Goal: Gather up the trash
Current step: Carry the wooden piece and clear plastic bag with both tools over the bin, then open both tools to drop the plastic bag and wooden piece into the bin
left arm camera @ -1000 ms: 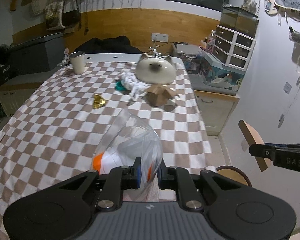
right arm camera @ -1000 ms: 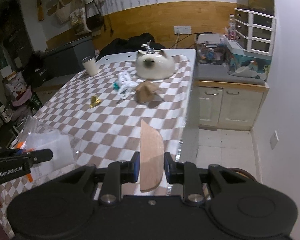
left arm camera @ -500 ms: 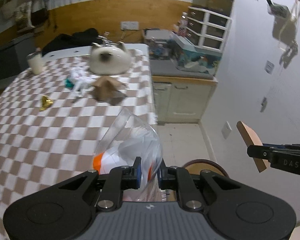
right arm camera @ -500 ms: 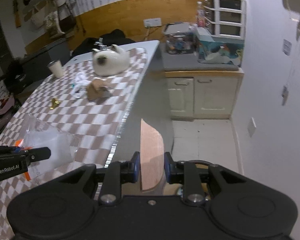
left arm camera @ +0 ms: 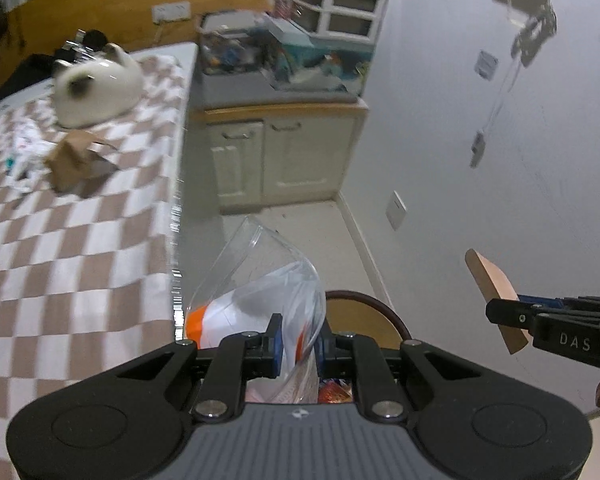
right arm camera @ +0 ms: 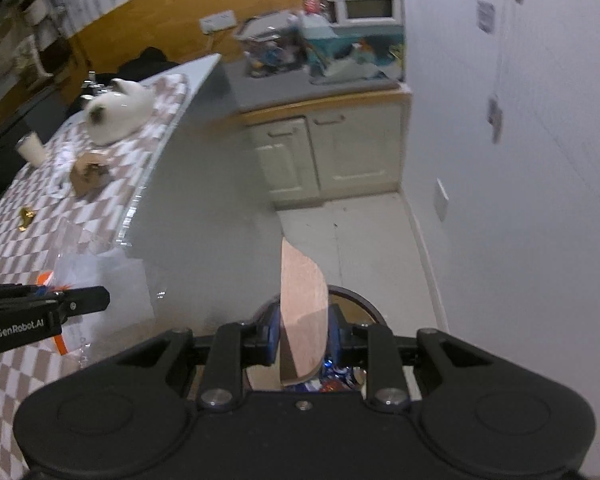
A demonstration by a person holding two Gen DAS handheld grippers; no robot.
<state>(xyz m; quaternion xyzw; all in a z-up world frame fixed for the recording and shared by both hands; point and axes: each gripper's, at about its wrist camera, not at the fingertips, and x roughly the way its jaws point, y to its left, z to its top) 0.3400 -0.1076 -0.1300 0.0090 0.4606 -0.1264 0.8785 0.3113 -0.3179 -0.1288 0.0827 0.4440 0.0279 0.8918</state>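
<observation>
My left gripper (left arm camera: 298, 344) is shut on a clear plastic bag (left arm camera: 260, 292) with white and orange contents, just past the table's right edge. Below it a round bin (left arm camera: 380, 308) stands on the floor, with colourful wrappers inside. In the right wrist view my right gripper (right arm camera: 304, 340) is shut on a brown cardboard piece (right arm camera: 302, 300), held upright above the bin (right arm camera: 360, 300). Each gripper shows in the other's view: the right gripper (left arm camera: 496, 312) with the cardboard piece (left arm camera: 494, 288), the left gripper (right arm camera: 80, 300) with the plastic bag (right arm camera: 100, 276).
On the checkered table (left arm camera: 80, 240) lie a torn brown paper box (left arm camera: 74, 160), a crumpled white wrapper (left arm camera: 28, 148), a gold wrapper (right arm camera: 26, 216), a cup (right arm camera: 30, 146) and a white cat-shaped object (left arm camera: 96, 88). A cream cabinet (left arm camera: 284, 152) stands behind the bin; a white wall closes the right side.
Both grippers have swung right and down, from above the table to past its edge over the floor and the bin. Each keeps hold of its item.
</observation>
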